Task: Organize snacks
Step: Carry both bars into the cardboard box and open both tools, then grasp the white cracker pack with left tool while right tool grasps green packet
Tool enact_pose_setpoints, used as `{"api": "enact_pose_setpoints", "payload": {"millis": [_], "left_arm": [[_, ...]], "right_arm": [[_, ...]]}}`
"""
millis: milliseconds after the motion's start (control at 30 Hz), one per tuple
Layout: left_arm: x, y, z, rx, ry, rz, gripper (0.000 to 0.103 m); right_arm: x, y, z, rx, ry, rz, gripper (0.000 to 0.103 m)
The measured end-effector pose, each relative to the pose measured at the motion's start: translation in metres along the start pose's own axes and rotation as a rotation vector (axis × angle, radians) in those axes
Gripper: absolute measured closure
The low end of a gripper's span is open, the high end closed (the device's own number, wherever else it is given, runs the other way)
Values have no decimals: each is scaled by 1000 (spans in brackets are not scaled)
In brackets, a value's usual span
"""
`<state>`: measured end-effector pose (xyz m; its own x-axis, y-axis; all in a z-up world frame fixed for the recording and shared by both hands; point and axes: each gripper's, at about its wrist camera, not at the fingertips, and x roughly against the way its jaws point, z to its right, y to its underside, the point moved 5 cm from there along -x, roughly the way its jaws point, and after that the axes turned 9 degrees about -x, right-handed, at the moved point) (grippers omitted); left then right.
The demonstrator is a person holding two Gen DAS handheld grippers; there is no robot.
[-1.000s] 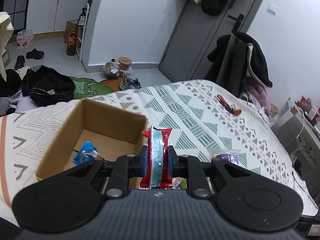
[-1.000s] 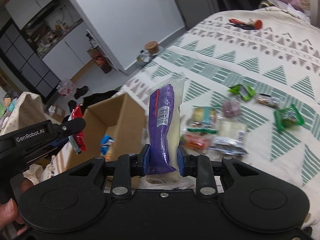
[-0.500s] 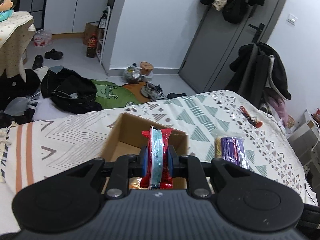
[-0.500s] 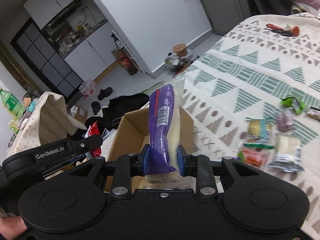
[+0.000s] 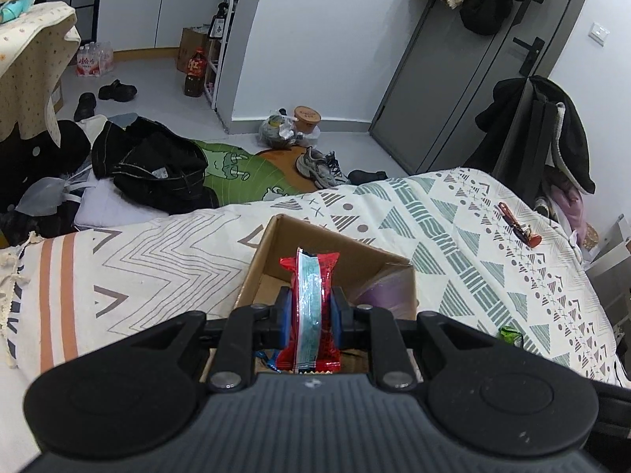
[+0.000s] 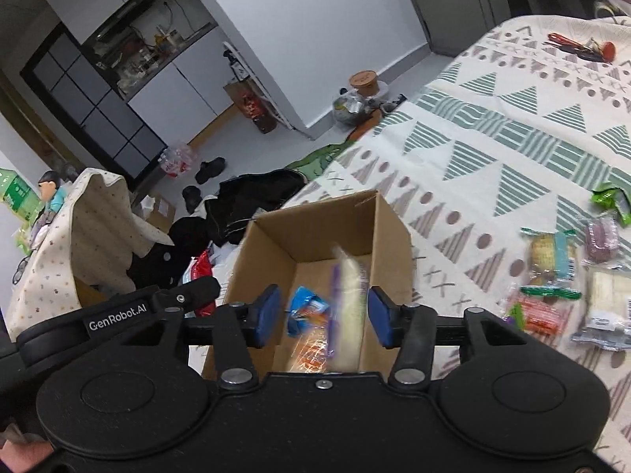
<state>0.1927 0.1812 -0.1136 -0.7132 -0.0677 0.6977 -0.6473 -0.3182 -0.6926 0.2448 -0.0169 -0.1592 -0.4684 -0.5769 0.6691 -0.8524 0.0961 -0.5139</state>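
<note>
Right wrist view: right gripper [image 6: 324, 317] jaws opening; purple-and-white snack packet [image 6: 347, 307], clamped a second ago, now blurred, free between pads, dropping into cardboard box [image 6: 388, 220]. Left gripper [image 5: 309, 309] clamped on red snack packet [image 5: 311, 311] over box; release pending.
</note>
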Motion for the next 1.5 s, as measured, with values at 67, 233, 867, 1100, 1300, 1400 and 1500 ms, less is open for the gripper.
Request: {"api": "enact_pose_setpoints", "payload": {"millis": [67,233,867,1100,1300,1400,1500], "left_arm": [[-4,0,0,-2,3,-7,84],[-11,-3,4,-5,13,-9,84],[-1,2,33,-5,-30,-32,23],[6,8,68,-60,-13,-39,15],[16,12,100,-93,40,-34,8],[21,14,117,-107,65,-31,7],[25,15,133,-124,80,-23,7]], "right_arm": [[2,-2,8,-11,21,-1,54],[15,-6,24,-15,57,17,51],[85,-15,94,-12,184,91,9],[116,-25,117,-16,198,117,0],[144,-31,138,-13,212,150,0],[155,-33,148,-10,221,160,0],[164,-34,158,-15,224,168,0]]}}
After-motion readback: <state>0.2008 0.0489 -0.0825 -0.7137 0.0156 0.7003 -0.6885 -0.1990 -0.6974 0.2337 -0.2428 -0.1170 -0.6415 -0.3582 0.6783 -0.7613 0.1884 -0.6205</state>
